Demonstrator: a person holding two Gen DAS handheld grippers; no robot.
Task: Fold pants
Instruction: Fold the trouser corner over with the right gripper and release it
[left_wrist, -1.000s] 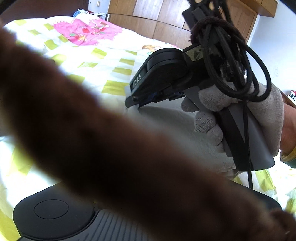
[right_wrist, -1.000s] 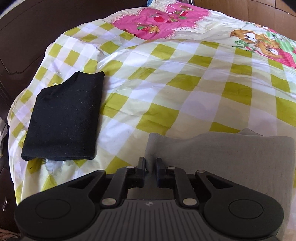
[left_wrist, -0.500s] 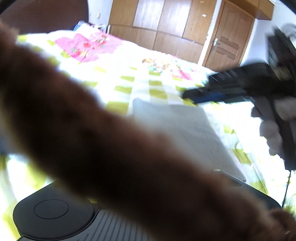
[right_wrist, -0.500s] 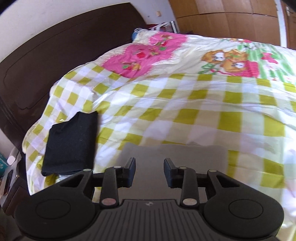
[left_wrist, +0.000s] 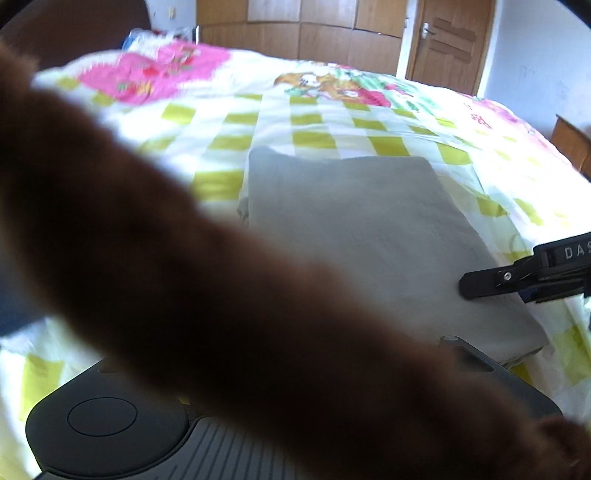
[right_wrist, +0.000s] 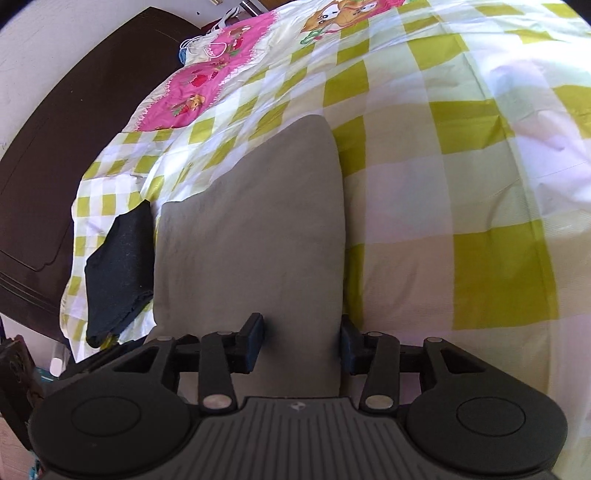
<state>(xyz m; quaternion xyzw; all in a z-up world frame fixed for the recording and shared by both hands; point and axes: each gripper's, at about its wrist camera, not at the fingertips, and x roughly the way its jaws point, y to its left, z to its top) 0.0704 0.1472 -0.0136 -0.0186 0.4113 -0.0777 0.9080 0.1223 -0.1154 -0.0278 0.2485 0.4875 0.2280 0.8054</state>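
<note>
Because a blurred brown furry band (left_wrist: 207, 280) lies straight across the left wrist view, the left gripper's fingers are hidden and nobody could tell from it whether they are apart or together. Beyond the band, the grey pants (left_wrist: 369, 236) lie folded into a flat rectangle on a bed covered by a yellow and white checked sheet (left_wrist: 325, 133), with wooden wardrobe doors (left_wrist: 295, 33) at the back of the room. The right gripper (left_wrist: 491, 282) reaches in from the right edge, its dark tip just above the near right part of the pants. Seen from the right wrist view, the right gripper (right_wrist: 301, 341) has its two fingers spread wide, one on each side of the near right edge of the pants (right_wrist: 251, 236), holding nothing. The fold looks finished, so the spread fingers probably mean the cloth has been let go. A folded black garment (right_wrist: 118, 269) lies just left of the pants near the bed's edge, likely set aside as done. No boxes, baskets or other containers show in either view.
</note>
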